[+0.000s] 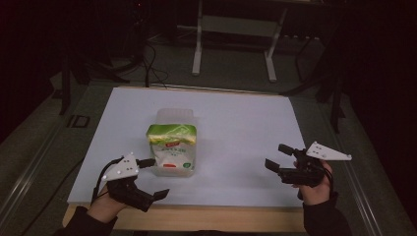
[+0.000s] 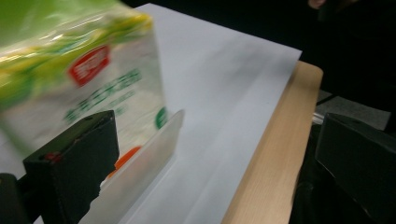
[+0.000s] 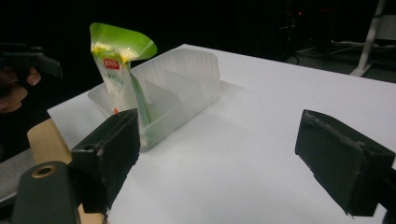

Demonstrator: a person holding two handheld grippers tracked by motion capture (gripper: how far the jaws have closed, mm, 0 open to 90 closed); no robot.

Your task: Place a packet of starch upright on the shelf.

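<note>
The green-and-white plastic food pouch (image 1: 171,145) already stands upright in the near compartment of the clear plastic divided tray (image 1: 175,117) at mid-table, so the placing looks done, with the left gripper (image 1: 151,178) and right gripper (image 1: 276,157) both spread wide, empty, at the near edge.

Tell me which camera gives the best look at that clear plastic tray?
The right gripper view: the tray shows whole from the side, with its dividers and the green pouch standing in its near end. The high view shows it partly covered by the pouch; the left gripper view catches one blurred wall.
</note>
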